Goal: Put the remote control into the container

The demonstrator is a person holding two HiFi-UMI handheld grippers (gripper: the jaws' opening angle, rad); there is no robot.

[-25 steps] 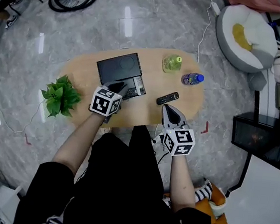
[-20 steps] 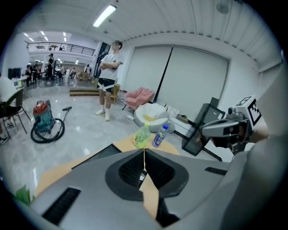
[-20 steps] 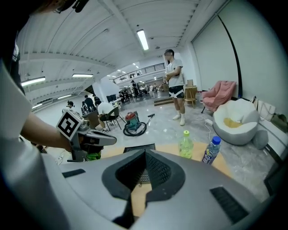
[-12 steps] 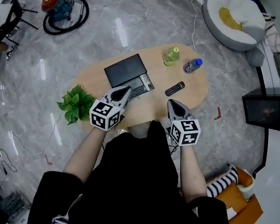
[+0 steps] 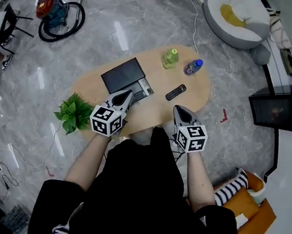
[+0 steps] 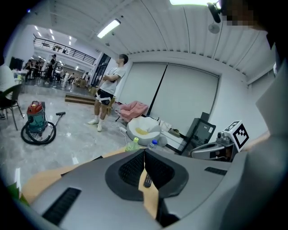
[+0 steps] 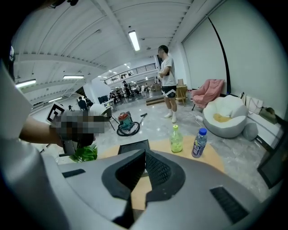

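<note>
- The remote control (image 5: 175,92) lay on bare wood near the middle of the oval table (image 5: 200,91). It was not yet in the black container (image 5: 122,74), which stood just to its left and appeared to be open.
- The right gripper (image 5: 179,109) had its jaws pressed together on nothing. It hovered over the table's near edge, with the remote close ahead of its tips and slightly to their left.
- The left gripper (image 5: 127,94) was likewise closed and empty, and pointed at the container's front. The remote sat off to its right, so the right hand looked the nearer of the two.
- The remote's long axis ran on a slant, with its near end toward the container and its far end toward the table's right rim. A grasp across the narrow width would likely need the jaws parted first and the wrist turned to suit.
- Open wood lay on every side of the remote. A green bottle (image 5: 169,58) and a blue-capped bottle (image 5: 192,67) stood well apart from it at the far edge, clear of a leftward carry to the container.
- The right rim lay well beyond the remote, so a slight nudge seemed unlikely to push it off.
</note>
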